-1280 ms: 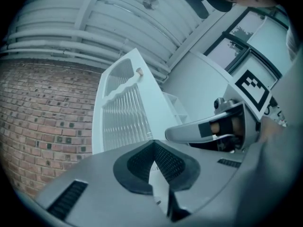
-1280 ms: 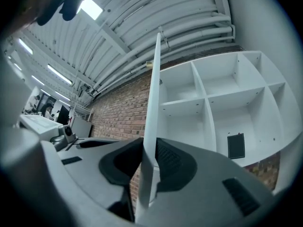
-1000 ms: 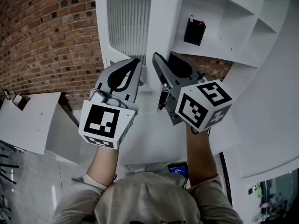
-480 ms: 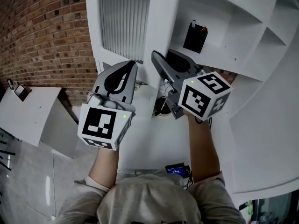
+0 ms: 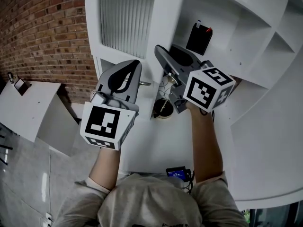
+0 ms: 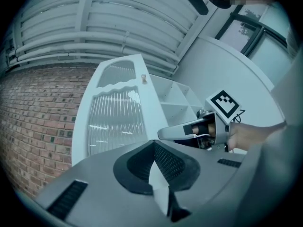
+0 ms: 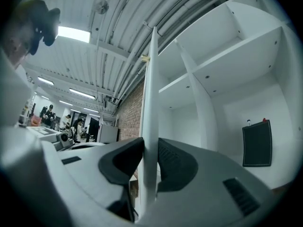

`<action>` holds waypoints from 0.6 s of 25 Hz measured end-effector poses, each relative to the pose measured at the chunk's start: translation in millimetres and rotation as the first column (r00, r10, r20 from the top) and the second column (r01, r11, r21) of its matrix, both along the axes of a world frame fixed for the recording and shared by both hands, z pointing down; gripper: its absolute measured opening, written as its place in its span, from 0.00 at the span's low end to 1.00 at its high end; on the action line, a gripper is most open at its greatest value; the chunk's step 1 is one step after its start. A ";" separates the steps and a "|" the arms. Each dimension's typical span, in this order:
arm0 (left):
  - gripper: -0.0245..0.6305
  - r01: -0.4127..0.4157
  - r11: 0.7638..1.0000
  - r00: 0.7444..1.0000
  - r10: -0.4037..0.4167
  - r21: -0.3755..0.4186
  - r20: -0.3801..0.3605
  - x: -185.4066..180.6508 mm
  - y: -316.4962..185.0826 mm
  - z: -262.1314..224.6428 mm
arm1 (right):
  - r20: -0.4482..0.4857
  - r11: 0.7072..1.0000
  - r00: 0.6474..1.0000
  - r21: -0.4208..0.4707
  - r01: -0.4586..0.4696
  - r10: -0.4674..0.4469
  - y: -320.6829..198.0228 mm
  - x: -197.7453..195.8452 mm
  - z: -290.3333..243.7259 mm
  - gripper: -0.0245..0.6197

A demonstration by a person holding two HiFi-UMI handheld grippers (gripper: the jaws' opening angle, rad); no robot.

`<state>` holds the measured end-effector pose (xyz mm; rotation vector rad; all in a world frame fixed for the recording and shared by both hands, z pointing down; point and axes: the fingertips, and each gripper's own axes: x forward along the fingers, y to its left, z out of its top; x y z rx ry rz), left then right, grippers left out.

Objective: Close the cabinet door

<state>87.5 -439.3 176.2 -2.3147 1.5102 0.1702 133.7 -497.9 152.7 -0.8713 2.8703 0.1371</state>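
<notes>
Both grippers have swung sideways with the cabinet door [image 5: 125,18]; the left gripper [image 6: 152,148], pressed together and empty, hovers by its front, likely ready to push. The right gripper [image 7: 150,150] pinches its free edge to steer it; beyond, the shelves [image 5: 251,37] stand uncovered.

A black box [image 5: 199,38] stands upright on a white cabinet shelf [image 5: 227,53]. The white tabletop [image 5: 151,145] below carries a small round object [image 5: 162,109].

Head view steeply downward, gripper views close along their jaws, all on the cabinet door [image 5: 125,20].
</notes>
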 end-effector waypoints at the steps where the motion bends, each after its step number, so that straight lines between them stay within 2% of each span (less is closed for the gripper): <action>1: 0.05 -0.002 1.000 1.000 0.002 0.000 0.006 0.6 -0.9 0.6 | 0.003 1.000 1.000 -0.001 0.005 -0.005 -2.6 0.8 0.3 0.19; 15: 0.05 -0.076 0.997 0.995 0.078 -0.032 0.056 16.4 -35.8 -2.2 | -0.008 0.997 0.998 -0.041 0.064 -0.065 -38.5 11.3 0.1 0.20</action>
